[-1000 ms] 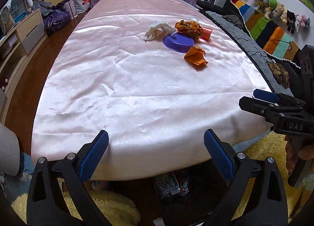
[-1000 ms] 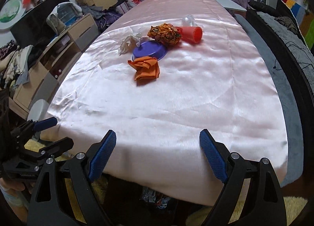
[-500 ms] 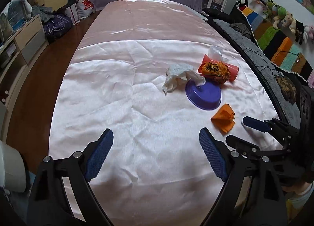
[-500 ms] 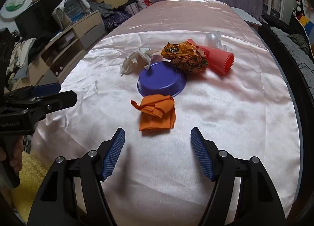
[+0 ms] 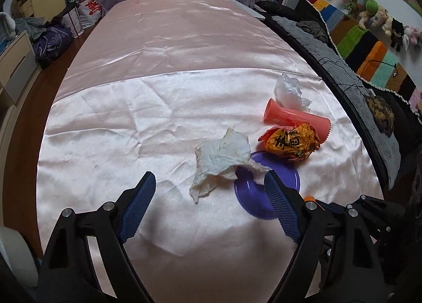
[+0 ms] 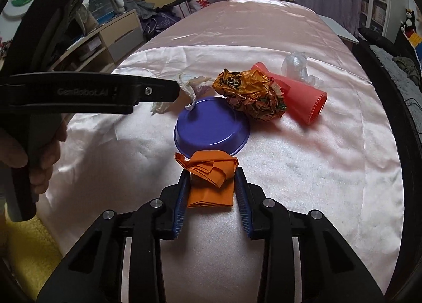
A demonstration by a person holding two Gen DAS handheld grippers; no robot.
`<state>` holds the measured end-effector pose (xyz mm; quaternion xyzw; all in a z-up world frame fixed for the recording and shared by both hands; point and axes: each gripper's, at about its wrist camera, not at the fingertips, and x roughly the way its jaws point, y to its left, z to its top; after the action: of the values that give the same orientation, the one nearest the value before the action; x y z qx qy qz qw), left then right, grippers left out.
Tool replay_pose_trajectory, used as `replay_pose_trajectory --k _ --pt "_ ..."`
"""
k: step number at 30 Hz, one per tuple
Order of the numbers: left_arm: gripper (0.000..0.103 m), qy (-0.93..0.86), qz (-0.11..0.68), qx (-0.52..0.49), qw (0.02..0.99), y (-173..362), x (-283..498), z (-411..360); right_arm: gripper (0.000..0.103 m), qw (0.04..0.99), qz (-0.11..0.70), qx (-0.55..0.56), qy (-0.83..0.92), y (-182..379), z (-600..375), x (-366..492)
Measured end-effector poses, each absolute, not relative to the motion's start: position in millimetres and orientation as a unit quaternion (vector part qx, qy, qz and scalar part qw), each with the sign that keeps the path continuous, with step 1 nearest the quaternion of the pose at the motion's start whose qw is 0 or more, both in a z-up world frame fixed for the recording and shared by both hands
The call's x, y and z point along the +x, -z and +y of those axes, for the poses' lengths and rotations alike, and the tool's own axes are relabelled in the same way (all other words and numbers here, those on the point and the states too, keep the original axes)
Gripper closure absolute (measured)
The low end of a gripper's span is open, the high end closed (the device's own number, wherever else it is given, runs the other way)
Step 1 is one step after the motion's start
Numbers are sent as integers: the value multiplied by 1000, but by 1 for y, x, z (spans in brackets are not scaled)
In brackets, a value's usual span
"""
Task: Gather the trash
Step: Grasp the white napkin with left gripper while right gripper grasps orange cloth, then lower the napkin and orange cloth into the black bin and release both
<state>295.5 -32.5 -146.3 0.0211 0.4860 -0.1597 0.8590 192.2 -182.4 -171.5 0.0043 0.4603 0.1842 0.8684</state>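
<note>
now the orange paper wad (image 6: 211, 181) lies low in the centre of the right wrist view, directly between the two blue pads of the right gripper (image 6: 212, 192), on the pink satin surface (image 6: 329, 171). the jaws have just been closing and stand narrow around the wad; the pads flank its sides closely, but firm pressing contact cannot be confirmed. its longer fold runs away from the camera, roughly along the gripper's line, so the pads meet its shorter width. the right hand is plainly the nearer one to this piece.

just beyond the wad, touching or nearly touching its far edge, sits the overturned purple bowl (image 6: 212, 129); judged from this, a further push forward would nudge the bowl. farther up the frame lie a crumpled orange snack wrapper (image 6: 250, 94), a red cup on its side (image 6: 298, 100) and a clear plastic bag (image 6: 298, 63), all close together.

in the left wrist view, the left gripper (image 5: 208, 192) stands wide with nothing between the pads; the white crumpled tissue (image 5: 221, 158) lies just ahead of it in mid-frame, draped partly over the bowl's rim. the left gripper's body crosses the left side of the right wrist view, clear of the orange wad.
</note>
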Motion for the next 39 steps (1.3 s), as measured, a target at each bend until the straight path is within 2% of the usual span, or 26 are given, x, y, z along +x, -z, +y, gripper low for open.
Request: replay_pose_trajectory --k 5,9,10,12,15,27,39 --pt "37 172 490 24 854 154 315 -44 68 863 467 28 -189 172 -194 191" --pt "63 184 505 25 843 165 322 -49 68 862 468 36 -189 171 -197 189" --pt "66 183 504 29 843 166 322 -50 68 862 468 38 -189 171 -198 189" --pt "81 181 505 43 843 169 321 -52 68 863 467 39 -187 169 -200 187" --pt "94 171 501 62 846 170 316 -54 68 866 463 46 -182 165 -207 182" --pt "96 157 446 68 878 111 216 -34 68 878 445 60 -165 138 -232 129" --pt "96 173 456 31 872 110 95 -26 68 888 424 47 -173 113 -228 59"
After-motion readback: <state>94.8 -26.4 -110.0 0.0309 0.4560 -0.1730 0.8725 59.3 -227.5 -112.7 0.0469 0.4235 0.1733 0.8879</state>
